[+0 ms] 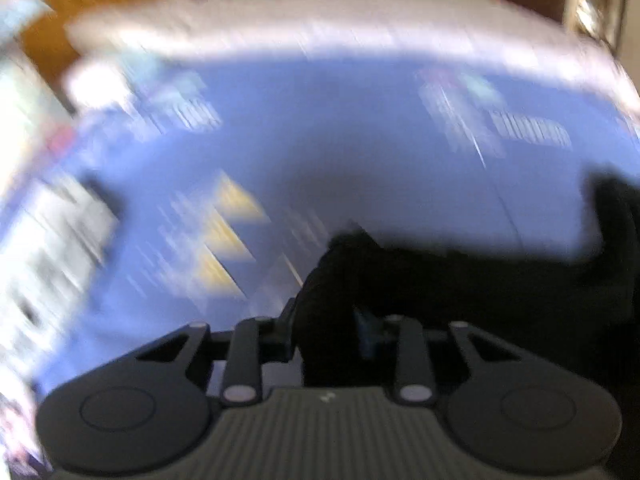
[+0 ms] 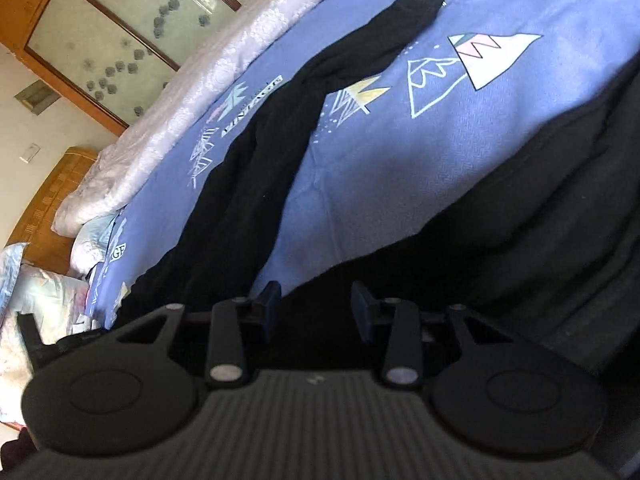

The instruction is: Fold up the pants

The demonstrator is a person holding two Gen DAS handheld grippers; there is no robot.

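Note:
The black pants (image 2: 256,168) lie on a blue patterned bedsheet (image 2: 400,160). One long leg runs from the right gripper (image 2: 316,310) to the far hem at the top. A broad black fold rises to the right of that gripper. Black cloth fills the gap between its jaws, which stand partly apart and appear to grip it. The left wrist view is heavily blurred. There the left gripper (image 1: 326,324) is shut on a bunch of the pants (image 1: 440,280), and the cloth trails off to the right over the sheet (image 1: 320,120).
A pale pink quilt (image 2: 208,80) lies rolled along the far side of the bed. Pillows (image 2: 40,292) are piled at the left end by a wooden headboard (image 2: 52,192). Behind stands a wood-framed frosted glass door (image 2: 120,20).

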